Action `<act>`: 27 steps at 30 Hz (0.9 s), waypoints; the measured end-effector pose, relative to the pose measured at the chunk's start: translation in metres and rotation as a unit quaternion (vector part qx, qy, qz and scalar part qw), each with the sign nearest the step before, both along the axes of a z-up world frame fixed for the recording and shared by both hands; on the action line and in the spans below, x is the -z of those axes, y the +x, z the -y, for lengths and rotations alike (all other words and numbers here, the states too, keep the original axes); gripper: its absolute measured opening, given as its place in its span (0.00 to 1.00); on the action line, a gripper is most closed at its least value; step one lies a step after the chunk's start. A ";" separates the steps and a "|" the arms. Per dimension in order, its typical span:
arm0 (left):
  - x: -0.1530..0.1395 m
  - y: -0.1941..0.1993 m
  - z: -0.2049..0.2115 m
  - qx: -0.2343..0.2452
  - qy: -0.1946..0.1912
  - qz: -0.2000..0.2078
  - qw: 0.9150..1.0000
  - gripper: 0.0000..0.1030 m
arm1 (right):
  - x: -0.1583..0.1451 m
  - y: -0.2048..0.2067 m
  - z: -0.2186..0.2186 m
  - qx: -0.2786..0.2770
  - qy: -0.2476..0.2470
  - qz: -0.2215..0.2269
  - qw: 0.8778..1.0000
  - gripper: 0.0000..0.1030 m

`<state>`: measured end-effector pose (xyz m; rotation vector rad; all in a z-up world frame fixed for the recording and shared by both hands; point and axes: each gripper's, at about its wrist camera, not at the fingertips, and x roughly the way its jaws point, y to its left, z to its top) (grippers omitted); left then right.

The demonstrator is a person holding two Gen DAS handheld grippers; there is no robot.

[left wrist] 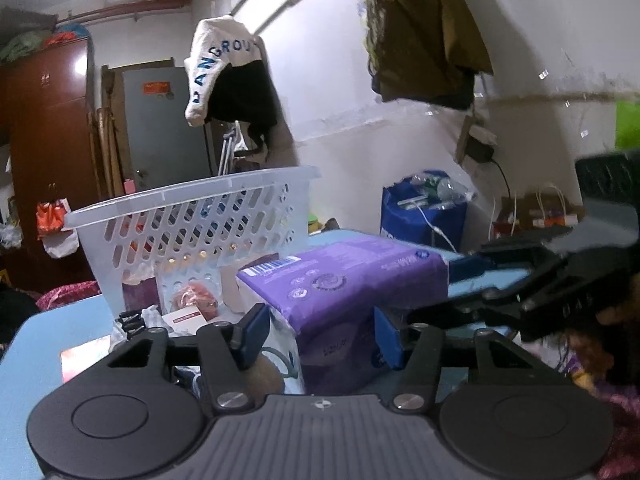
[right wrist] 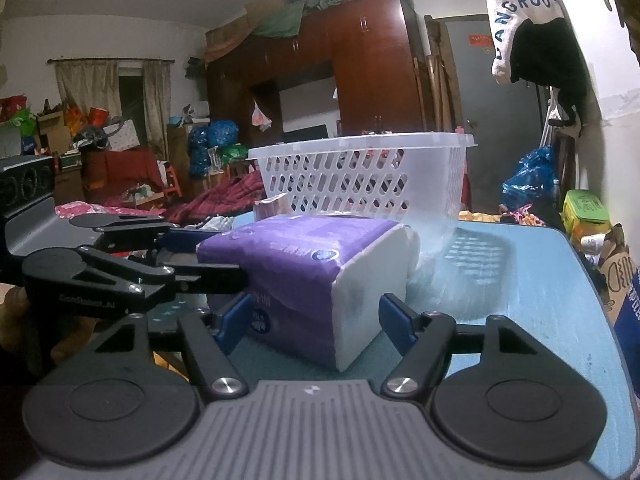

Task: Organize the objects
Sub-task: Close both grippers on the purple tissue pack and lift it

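A purple and white tissue pack [left wrist: 348,280] lies on the blue table [right wrist: 520,280], in front of a clear slotted plastic basket [left wrist: 200,220]. My left gripper [left wrist: 320,336] is open, its blue pads on either side of the pack's near end. My right gripper [right wrist: 316,320] is open too, its pads flanking the pack [right wrist: 304,268] from the other end. Each gripper shows in the other's view: the right one [left wrist: 520,280] at the right, the left one [right wrist: 140,264] at the left. The basket [right wrist: 360,176] stands behind the pack.
Small items lie beside the basket: a red and white box [left wrist: 186,316], a reddish ball [left wrist: 196,296], black clips [left wrist: 130,322]. A brown round object [left wrist: 266,378] sits under my left gripper. The table edge [right wrist: 608,312] runs at right. Clothes hang on the wall [left wrist: 228,76].
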<state>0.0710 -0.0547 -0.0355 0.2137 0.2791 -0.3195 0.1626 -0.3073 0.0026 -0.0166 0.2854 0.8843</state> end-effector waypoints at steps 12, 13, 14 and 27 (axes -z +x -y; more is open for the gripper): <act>0.009 -0.006 0.008 0.009 0.030 0.033 0.999 0.59 | 0.008 0.005 -0.004 -0.009 -0.019 0.009 1.000 0.65; 0.008 -0.007 0.006 0.012 0.022 0.035 0.999 0.58 | 0.008 0.003 -0.005 -0.006 -0.023 0.015 1.000 0.64; 0.006 -0.008 0.004 0.016 0.015 0.037 0.999 0.57 | 0.008 0.000 -0.005 -0.004 -0.027 0.020 0.999 0.64; -0.052 -0.030 -0.005 0.036 -0.010 0.126 0.991 0.55 | -0.048 -0.024 -0.002 0.009 -0.009 0.117 0.993 0.62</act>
